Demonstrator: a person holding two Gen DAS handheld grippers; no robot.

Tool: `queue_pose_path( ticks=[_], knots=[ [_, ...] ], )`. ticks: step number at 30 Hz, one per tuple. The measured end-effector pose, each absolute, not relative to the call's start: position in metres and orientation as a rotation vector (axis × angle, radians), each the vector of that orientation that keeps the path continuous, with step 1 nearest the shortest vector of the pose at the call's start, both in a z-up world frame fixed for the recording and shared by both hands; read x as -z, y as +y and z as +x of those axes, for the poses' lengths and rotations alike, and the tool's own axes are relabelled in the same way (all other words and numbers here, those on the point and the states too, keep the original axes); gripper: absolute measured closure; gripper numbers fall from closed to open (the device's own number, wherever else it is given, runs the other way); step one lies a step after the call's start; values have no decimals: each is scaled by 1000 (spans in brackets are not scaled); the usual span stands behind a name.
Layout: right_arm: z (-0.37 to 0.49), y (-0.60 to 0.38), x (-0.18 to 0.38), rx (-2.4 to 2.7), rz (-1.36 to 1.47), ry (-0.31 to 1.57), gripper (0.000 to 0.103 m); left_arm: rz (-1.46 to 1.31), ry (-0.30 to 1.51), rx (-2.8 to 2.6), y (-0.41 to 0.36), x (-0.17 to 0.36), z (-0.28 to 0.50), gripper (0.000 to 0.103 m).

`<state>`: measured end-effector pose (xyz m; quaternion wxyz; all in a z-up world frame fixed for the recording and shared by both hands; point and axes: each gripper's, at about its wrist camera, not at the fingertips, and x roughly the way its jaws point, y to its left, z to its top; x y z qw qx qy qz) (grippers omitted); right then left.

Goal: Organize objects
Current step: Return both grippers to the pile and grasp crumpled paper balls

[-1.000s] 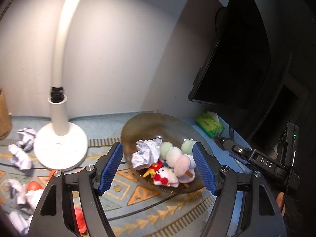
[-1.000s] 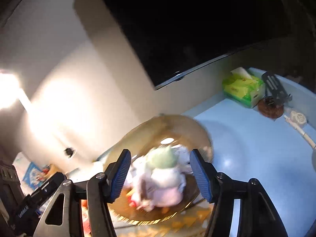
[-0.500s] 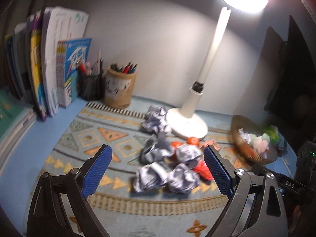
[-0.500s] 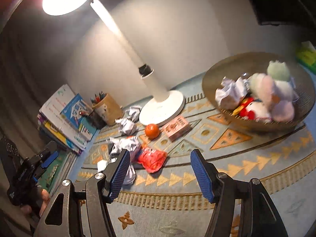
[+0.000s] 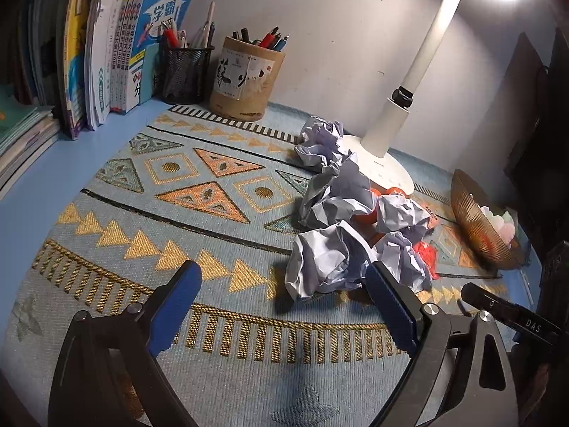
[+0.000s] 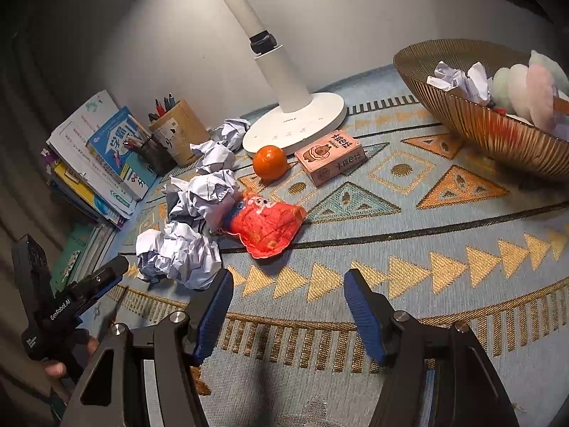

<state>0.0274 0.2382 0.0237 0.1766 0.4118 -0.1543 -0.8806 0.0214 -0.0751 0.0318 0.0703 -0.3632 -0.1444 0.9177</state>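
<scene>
Several crumpled paper balls point(image 5: 323, 263) lie in a heap on the patterned mat point(image 5: 177, 192); they also show in the right wrist view point(image 6: 177, 252). Beside them lie a red snack packet point(image 6: 265, 226), an orange point(image 6: 270, 162) and a pink box point(image 6: 330, 156). A gold wire bowl point(image 6: 480, 121) at the right holds a paper ball and plush toys; it also shows in the left wrist view point(image 5: 476, 227). My left gripper point(image 5: 281, 284) is open and empty, low over the mat, its right finger next to the nearest paper ball. My right gripper point(image 6: 286, 291) is open and empty, just short of the red packet.
A white desk lamp point(image 5: 384, 163) stands behind the heap. A bamboo pen holder point(image 5: 247, 78) and a black mesh pen cup point(image 5: 183, 71) stand at the wall. Books point(image 5: 103, 46) stand and lie at the left. The right gripper's body point(image 5: 515, 320) shows at the left view's lower right.
Both grippers have swung away from the bowl to the left and come down close to the heap of paper balls and snacks. Both stayed open and empty.
</scene>
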Motion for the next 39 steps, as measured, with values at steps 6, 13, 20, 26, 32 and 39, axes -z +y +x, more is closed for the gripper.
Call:
queue_pose_path(
  ticks=[6,13,20,26,32,39],
  knots=[
    [31,227,-30,2501,1158,-369,40,-1167,-590,-2625,-83,-27,11,10],
    [19,162,-39,2326,1170,-315,40,-1217,-686,-2505,-73,-28,-15,11],
    [3,124,-34,2388,1183,-192,40,-1198,-636,-2510,-62,-16,-20,19],
    [4,121,-28,2397,1135,-177,54,-1190,-571,-2521,-53,-16,-19,52],
    [16,134,-35,2451,1095,-173,70,-1090,-535,-2528,-51,-28,-7,53],
    [46,203,-59,2572,1037,-287,70,-1054,-460,-2516,-42,-34,-1,53]
  ],
)
